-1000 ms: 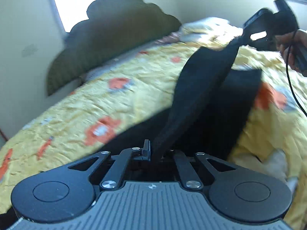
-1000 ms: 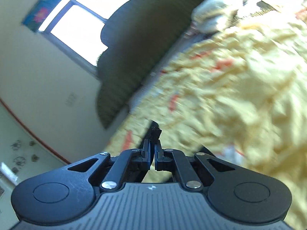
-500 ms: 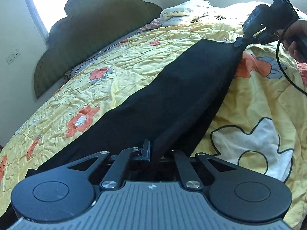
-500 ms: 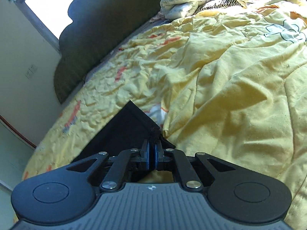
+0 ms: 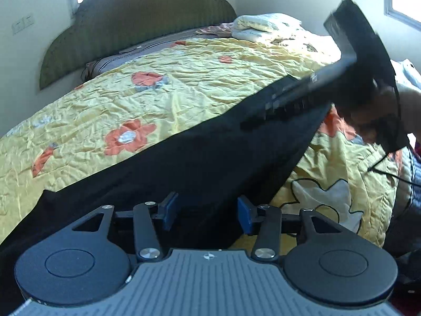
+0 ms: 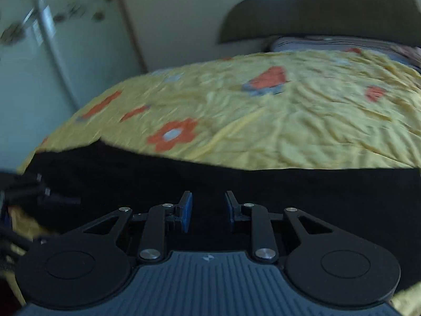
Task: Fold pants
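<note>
Black pants (image 5: pixel 200 158) lie stretched flat across the yellow flowered bedspread (image 5: pixel 163 94). My left gripper (image 5: pixel 206 214) is open just above one end of the pants, holding nothing. My right gripper (image 6: pixel 206 212) is open over the pants (image 6: pixel 263 192) in the right wrist view, also empty. In the left wrist view the right gripper (image 5: pixel 297 100) is blurred and hovers over the far part of the pants. The left gripper's tip (image 6: pixel 44 193) shows at the left edge of the right wrist view.
A dark green headboard (image 5: pixel 136 23) stands at the far side of the bed. Folded pale bedding (image 5: pixel 265 26) lies near the pillows. A wall and a pale cabinet (image 6: pixel 39 52) stand to the left in the right wrist view.
Both grippers have opened and let go of the pants, which now lie flat on the bed. The right gripper has swung round toward the left one.
</note>
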